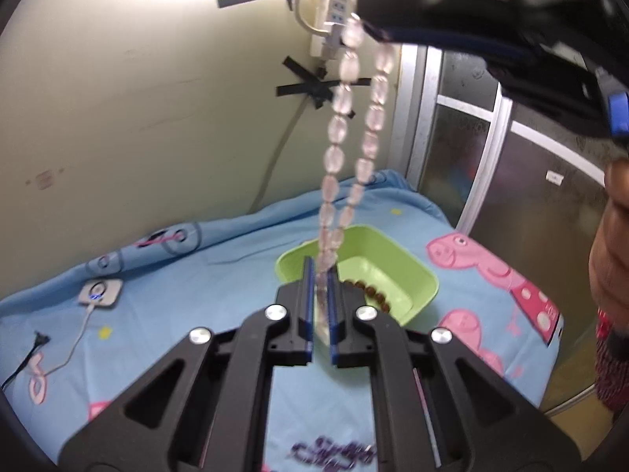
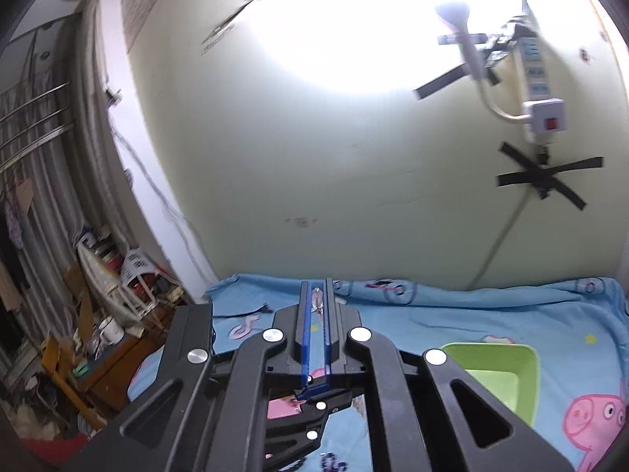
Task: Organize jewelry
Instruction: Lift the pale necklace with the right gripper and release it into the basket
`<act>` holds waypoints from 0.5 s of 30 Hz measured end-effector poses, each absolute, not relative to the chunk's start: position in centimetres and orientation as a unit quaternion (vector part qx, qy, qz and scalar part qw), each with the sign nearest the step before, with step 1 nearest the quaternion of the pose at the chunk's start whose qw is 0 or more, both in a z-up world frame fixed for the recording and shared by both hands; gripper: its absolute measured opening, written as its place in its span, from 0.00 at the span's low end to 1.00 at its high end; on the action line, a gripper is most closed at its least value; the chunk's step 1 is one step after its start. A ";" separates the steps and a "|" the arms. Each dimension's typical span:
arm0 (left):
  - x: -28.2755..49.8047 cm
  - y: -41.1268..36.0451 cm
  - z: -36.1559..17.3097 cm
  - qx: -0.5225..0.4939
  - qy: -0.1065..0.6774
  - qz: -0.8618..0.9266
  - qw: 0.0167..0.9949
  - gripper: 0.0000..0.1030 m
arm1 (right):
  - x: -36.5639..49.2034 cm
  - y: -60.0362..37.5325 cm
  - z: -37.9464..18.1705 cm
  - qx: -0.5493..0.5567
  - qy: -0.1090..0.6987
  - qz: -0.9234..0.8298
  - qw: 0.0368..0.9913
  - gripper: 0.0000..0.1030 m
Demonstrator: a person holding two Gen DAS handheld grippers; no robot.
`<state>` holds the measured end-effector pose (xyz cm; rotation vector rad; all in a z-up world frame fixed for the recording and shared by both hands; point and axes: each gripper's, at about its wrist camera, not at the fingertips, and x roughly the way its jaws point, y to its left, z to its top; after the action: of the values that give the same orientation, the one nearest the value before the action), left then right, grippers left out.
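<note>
Pink bead necklace strung between both grippers, above the bed.

Right gripper (image 1: 373, 31) high, fingers clamped on the top of the necklace (image 1: 342, 126); two strands hang down. Left gripper (image 1: 321, 299) below, fingers pinched on the loop's bottom end. Green tray (image 1: 424, 275) beyond on the blue bedsheet (image 1: 177, 275), brown bead bracelet (image 1: 373, 293) inside.
</note>
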<state>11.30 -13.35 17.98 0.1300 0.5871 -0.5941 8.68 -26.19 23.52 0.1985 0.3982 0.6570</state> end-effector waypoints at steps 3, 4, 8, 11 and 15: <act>12.8 -15.6 17.9 0.064 0.292 -0.296 0.907 0.05 | 9.1 -28.4 22.7 0.108 0.194 0.300 0.928 0.00; 13.3 -16.3 17.7 0.064 0.295 -0.297 0.906 0.05 | 9.1 -28.9 22.4 0.112 0.195 0.295 0.929 0.00; 15.0 -18.9 16.1 0.066 0.316 -0.305 0.896 0.05 | 10.2 -31.2 19.8 0.129 0.212 0.274 0.929 0.00; 16.3 -20.9 14.1 0.070 0.339 -0.309 0.886 0.05 | 11.2 -32.6 17.0 0.128 0.231 0.245 0.933 0.00; 17.5 -22.6 11.7 0.087 0.364 -0.296 0.879 0.07 | 13.0 -33.7 12.7 0.141 0.268 0.239 0.923 0.00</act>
<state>17.55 -22.61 11.74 0.1818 0.7597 -0.6174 13.01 -33.72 12.68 0.2890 0.5508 0.4905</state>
